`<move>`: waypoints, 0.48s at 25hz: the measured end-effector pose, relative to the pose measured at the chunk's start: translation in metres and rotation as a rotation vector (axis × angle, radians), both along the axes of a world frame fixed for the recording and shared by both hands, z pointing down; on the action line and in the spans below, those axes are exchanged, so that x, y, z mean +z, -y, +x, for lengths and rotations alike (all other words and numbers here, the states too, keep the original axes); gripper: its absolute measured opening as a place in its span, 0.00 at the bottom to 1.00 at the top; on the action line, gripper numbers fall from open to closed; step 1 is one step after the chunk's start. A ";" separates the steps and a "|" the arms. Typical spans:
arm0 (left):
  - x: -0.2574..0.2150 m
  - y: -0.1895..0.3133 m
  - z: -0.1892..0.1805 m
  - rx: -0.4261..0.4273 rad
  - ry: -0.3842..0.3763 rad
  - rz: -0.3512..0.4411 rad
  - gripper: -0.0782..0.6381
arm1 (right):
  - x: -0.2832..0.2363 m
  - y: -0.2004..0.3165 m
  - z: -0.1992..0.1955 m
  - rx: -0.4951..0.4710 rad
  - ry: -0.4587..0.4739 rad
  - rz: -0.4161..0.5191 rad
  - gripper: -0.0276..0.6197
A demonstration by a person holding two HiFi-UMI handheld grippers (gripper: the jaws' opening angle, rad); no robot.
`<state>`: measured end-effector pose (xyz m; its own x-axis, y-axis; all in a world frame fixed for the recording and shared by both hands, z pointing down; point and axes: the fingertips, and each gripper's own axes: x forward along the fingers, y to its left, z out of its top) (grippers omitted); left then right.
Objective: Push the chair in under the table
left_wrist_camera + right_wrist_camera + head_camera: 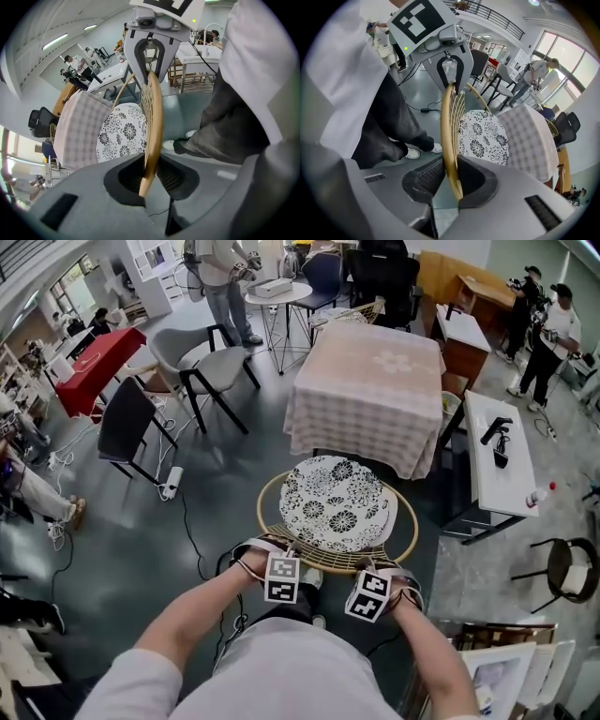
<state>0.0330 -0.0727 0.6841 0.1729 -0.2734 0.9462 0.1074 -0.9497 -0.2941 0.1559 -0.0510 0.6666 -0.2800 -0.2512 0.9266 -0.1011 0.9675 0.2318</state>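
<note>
**Right gripper** (451, 185): grey jaws at the lower edge, closed on the backrest rim (448, 136) of a rattan chair (460, 112). The pale cane hoop rises between the pads.
**Left gripper** (450, 86): higher on the same rim, straddling it, with its marker cube (417, 21) on top.
**Seat cushion** (483, 136): round, white with a black floral print.
**Worktop** (534, 150): just beyond the cushion, covered by a pale checked tablecloth (525, 124).
**Person's leg** (389, 126): dark trousers and white shoes (412, 153), standing on a grey floor (412, 79).
**Background**: grey chairs (501, 77) and a standing person (534, 75).
</note>
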 end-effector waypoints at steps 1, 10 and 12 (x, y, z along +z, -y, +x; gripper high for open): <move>0.000 0.004 0.000 0.000 -0.003 0.003 0.22 | 0.000 0.004 0.000 0.003 -0.001 0.001 0.14; -0.001 0.061 0.005 -0.006 -0.017 0.040 0.22 | -0.001 0.055 0.003 0.030 -0.011 -0.002 0.14; -0.002 0.074 0.004 -0.005 -0.016 0.039 0.22 | -0.002 0.066 0.002 0.032 -0.010 -0.006 0.14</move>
<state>0.0375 -0.1466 0.6820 0.1867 -0.3111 0.9318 0.0972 -0.9380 -0.3327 0.1581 -0.1171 0.6649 -0.2628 -0.2542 0.9307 -0.1294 0.9652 0.2271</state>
